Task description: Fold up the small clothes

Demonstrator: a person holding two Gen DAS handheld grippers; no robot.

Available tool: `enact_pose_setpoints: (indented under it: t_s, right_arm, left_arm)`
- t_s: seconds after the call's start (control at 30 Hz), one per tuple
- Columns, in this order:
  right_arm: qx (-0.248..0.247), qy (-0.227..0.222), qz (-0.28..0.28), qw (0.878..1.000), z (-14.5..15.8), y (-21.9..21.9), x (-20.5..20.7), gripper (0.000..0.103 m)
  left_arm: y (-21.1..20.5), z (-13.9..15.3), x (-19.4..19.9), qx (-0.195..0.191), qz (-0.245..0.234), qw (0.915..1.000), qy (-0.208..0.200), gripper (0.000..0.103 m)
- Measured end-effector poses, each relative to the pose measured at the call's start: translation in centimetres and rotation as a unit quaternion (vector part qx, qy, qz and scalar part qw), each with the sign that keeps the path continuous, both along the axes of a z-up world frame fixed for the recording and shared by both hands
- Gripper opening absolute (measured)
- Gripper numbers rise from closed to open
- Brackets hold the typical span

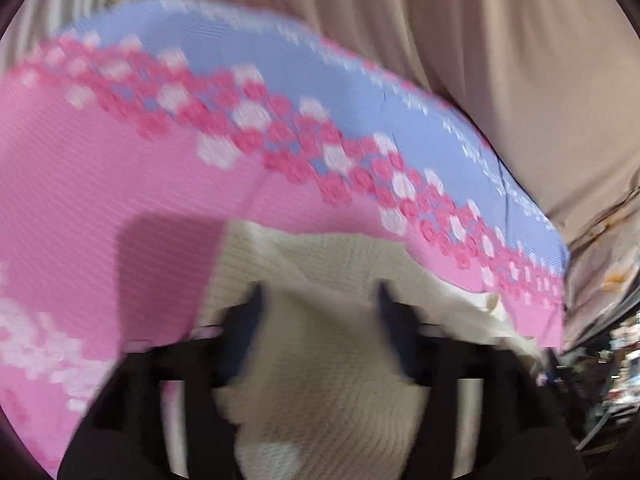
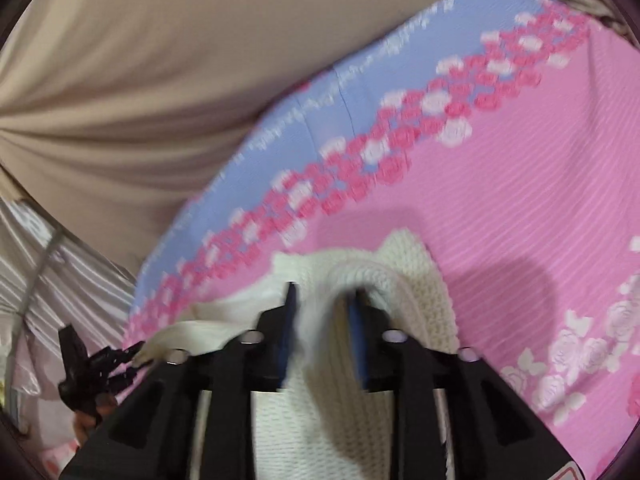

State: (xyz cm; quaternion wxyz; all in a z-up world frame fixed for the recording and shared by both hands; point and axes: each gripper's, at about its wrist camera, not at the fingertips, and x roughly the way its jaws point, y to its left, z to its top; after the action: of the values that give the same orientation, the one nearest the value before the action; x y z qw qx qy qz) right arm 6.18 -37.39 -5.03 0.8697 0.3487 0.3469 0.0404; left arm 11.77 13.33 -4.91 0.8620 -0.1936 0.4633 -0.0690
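Observation:
A cream knitted garment (image 1: 320, 380) lies on a pink and blue flowered bedspread (image 1: 100, 184). My left gripper (image 1: 320, 300) stands over it with its jaws apart and the knit bulging between them; the frame is blurred. In the right wrist view the same cream knit (image 2: 400, 280) is bunched between the fingers of my right gripper (image 2: 324, 296), which is shut on a fold of it. The left gripper (image 2: 104, 360) shows at the lower left of that view, at the garment's other end.
Beige curtain fabric (image 1: 460, 60) hangs beyond the bedspread's (image 2: 500, 208) far edge. Striped pale cloth (image 2: 60, 264) and cluttered items (image 1: 624, 352) lie off the bed's side.

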Motion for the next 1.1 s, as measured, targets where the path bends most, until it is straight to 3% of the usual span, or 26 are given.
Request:
enact_pose_setpoints:
  t_s: [0.07, 0.13, 0.3, 0.37, 0.47, 0.5, 0.53, 0.57, 0.6, 0.63, 0.73, 0.83, 0.97, 1.07, 1.1]
  right_arm:
    - [-0.023, -0.014, -0.028, 0.999, 1.3, -0.2, -1.5, 0.065]
    - [-0.036, -0.005, -0.036, 0.999, 1.7, -0.4, -2.5, 0.067]
    - [-0.049, 0.091, -0.026, 0.994, 0.2, 0.5, -7.0, 0.067]
    - [-0.064, 0.127, -0.018, 0.99, -0.7, 1.1, -9.5, 0.067]
    - [-0.079, 0.183, -0.009, 0.98, -2.7, 2.2, -12.5, 0.067]
    - [-0.07, 0.199, -0.004, 0.978, -3.6, 2.5, -13.2, 0.067]
    - [-0.064, 0.205, 0.0, 0.977, -4.2, 2.8, -13.4, 0.067]
    - [-0.056, 0.21, 0.006, 0.976, -4.7, 3.2, -13.4, 0.058]
    - [-0.05, 0.21, 0.016, 0.976, -4.8, 3.6, -13.1, 0.03]
    - [-0.054, 0.211, 0.022, 0.976, -4.5, 4.0, -12.6, 0.017]
    - [-0.057, 0.167, 0.014, 0.984, -1.3, 3.8, -12.9, 0.014]
    - [-0.068, 0.164, -0.004, 0.984, 0.1, 2.0, -14.9, 0.013]
    - [-0.067, 0.244, 0.021, 0.967, -5.2, 1.5, -16.3, 0.015]
    - [-0.073, 0.231, 0.003, 0.97, -3.7, 1.9, -15.8, 0.024]
    - [-0.084, 0.22, -0.006, 0.972, -2.6, 1.9, -15.7, 0.025]
  left_arm:
    - [0.4, 0.7, -1.1, 0.031, 0.003, 0.9995, -0.007, 0.078]
    - [1.0, 0.1, -1.7, 0.04, 0.0, 0.9988, 0.027, 0.077]
    - [2.5, -1.5, -5.4, 0.033, 0.008, 0.9941, 0.103, 0.077]
    - [3.3, -2.3, -7.7, 0.014, 0.017, 0.9908, 0.134, 0.077]
    - [3.9, -4.0, -10.1, 0.018, 0.025, 0.9856, 0.166, 0.076]
    - [4.0, -4.5, -10.4, 0.021, 0.023, 0.9841, 0.175, 0.068]
    - [4.1, -5.4, -10.5, 0.014, 0.019, 0.981, 0.193, 0.05]
    - [4.3, -5.9, -10.5, 0.006, 0.02, 0.9779, 0.208, 0.047]
    - [4.4, -5.6, -10.4, 0.007, 0.023, 0.9788, 0.203, 0.027]
    - [4.4, -5.0, -10.1, -0.001, 0.012, 0.9786, 0.205, 0.015]
    - [4.8, -2.4, -10.6, 0.015, 0.004, 0.9817, 0.19, 0.01]
    - [5.9, -1.9, -12.5, 0.028, 0.005, 0.9793, 0.2, 0.009]
    - [5.9, -5.6, -13.8, 0.032, 0.021, 0.972, 0.232, 0.012]
    - [4.9, -3.1, -13.7, 0.059, 0.019, 0.9773, 0.203, 0.019]
    - [4.8, -2.1, -13.5, 0.064, 0.019, 0.9795, 0.19, 0.028]
